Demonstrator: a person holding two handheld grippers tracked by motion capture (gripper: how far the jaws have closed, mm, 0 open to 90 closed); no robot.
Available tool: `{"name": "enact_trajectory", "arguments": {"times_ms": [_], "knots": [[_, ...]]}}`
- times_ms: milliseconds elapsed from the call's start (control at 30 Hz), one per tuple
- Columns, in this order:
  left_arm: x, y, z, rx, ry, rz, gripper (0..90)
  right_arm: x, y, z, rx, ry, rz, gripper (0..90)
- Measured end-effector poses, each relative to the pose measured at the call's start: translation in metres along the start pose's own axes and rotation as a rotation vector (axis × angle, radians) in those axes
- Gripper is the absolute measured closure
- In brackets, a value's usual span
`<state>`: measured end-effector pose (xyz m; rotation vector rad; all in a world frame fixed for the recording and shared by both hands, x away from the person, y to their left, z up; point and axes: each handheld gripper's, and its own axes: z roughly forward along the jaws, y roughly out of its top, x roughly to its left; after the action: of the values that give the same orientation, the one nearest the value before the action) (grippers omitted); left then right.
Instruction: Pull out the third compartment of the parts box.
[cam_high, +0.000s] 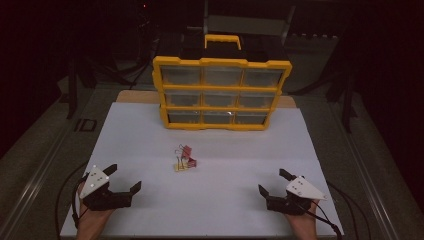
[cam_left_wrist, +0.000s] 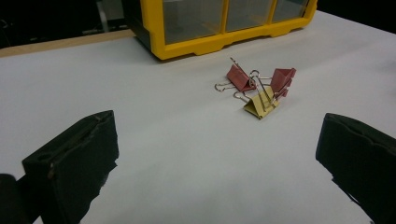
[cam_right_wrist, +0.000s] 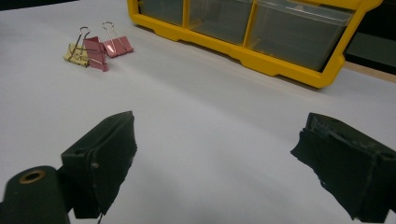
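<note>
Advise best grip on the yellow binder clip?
Pinch the yellow binder clip across its folded body, coming from above on the near side with the left gripper, probably. Its wire handles tangle with the two red binder clips behind it.

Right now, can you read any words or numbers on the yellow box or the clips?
None: no words, numbers or signs can be read.
Yellow drawer box: no label on its frame or clear drawers.
Binder clips: plain pink and yellow, no print.
Grey plates on the left gripper and right gripper: small dots, no letters.
</note>
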<state>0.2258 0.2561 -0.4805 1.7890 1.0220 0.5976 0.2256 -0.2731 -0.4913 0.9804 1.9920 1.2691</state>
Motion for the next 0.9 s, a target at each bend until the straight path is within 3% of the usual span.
{"name": "enact_trajectory", "arguments": {"times_ms": [633,900], "knots": [[-0.001,0.0,0.004,0.013,0.008,-0.001,0.2,0.006,0.007,0.003,-0.002,0.004,0.015,10.0],[-0.003,-0.001,0.006,0.02,0.004,0.003,0.2,0.012,0.019,0.005,-0.002,-0.004,-0.023,10.1]]}}
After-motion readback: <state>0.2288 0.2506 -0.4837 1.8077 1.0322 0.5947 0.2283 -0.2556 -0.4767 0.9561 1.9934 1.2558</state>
